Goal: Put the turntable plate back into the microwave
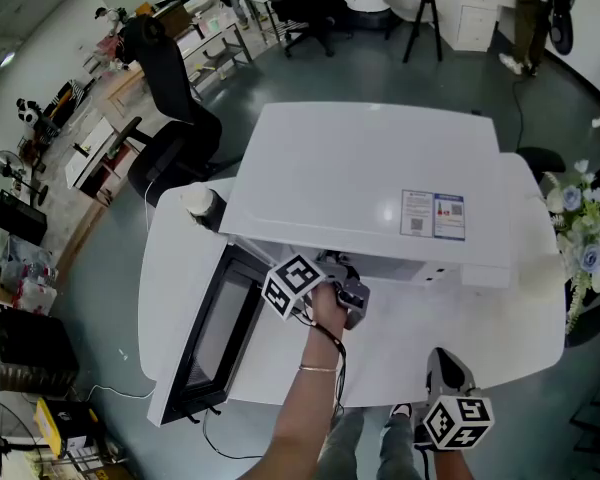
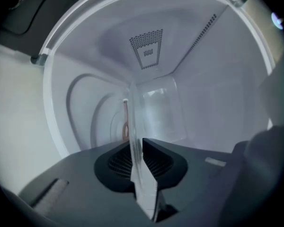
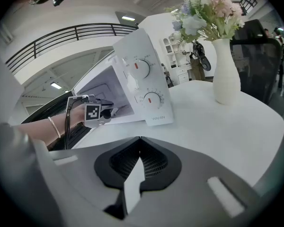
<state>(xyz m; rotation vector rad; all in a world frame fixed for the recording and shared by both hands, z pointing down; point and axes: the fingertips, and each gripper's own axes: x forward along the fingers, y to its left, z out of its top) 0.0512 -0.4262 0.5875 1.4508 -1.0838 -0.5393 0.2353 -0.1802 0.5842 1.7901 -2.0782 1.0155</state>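
The white microwave (image 1: 370,183) stands on a white table (image 1: 500,318) with its door (image 1: 215,333) swung open to the left. My left gripper (image 1: 340,293) reaches into the opening, its tips hidden under the top. In the left gripper view, my left gripper (image 2: 135,143) is shut on the rim of the clear glass turntable plate (image 2: 156,112), which is seen nearly edge-on inside the white cavity (image 2: 213,89). My right gripper (image 1: 448,368) hangs at the table's near edge, apart from the microwave. Its jaws (image 3: 139,141) meet with nothing between them.
A white vase of flowers (image 3: 226,74) stands on the table right of the microwave's dial panel (image 3: 146,84). A small white cup-like thing (image 1: 198,201) sits at the microwave's left rear corner. A black office chair (image 1: 175,98) stands beyond the table.
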